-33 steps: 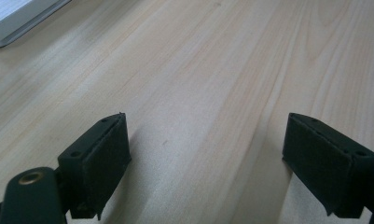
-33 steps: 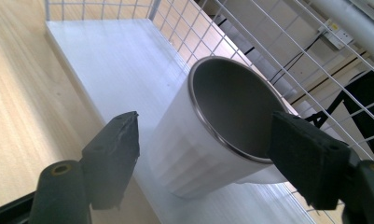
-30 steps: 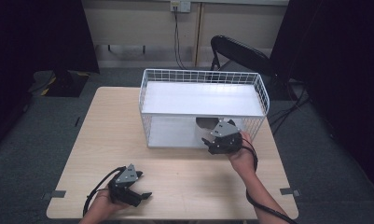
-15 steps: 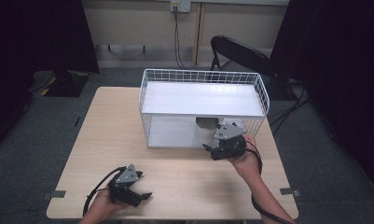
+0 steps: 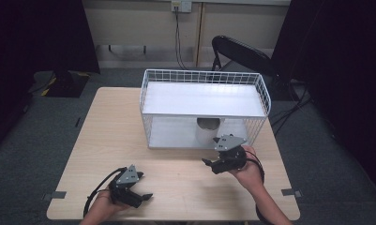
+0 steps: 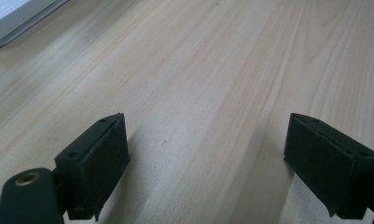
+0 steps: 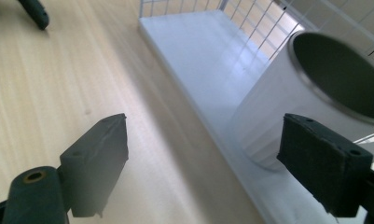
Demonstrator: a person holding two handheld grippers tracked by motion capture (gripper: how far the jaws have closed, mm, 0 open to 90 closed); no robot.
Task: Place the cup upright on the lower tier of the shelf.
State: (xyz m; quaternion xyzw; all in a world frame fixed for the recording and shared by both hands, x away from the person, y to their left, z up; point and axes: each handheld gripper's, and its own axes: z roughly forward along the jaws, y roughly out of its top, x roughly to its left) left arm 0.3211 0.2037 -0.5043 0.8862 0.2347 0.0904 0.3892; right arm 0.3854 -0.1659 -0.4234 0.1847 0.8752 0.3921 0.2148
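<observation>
Cup (image 5: 208, 132) (white, dark inside) stands in your wire rack (image 5: 263, 91), on its bottom shelf. Your right gripper (image 5: 213, 163) waits just outside, jaws wide apart. Your left gripper (image 5: 141, 197) rests on the table (image 5: 106, 136), jaws apart too.

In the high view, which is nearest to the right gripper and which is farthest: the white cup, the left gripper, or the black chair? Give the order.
1. White cup: just beyond the right gripper, on the rack's lower shelf.
2. Left gripper: across the table, near its front edge.
3. Black chair: behind the table, on the floor.
</observation>
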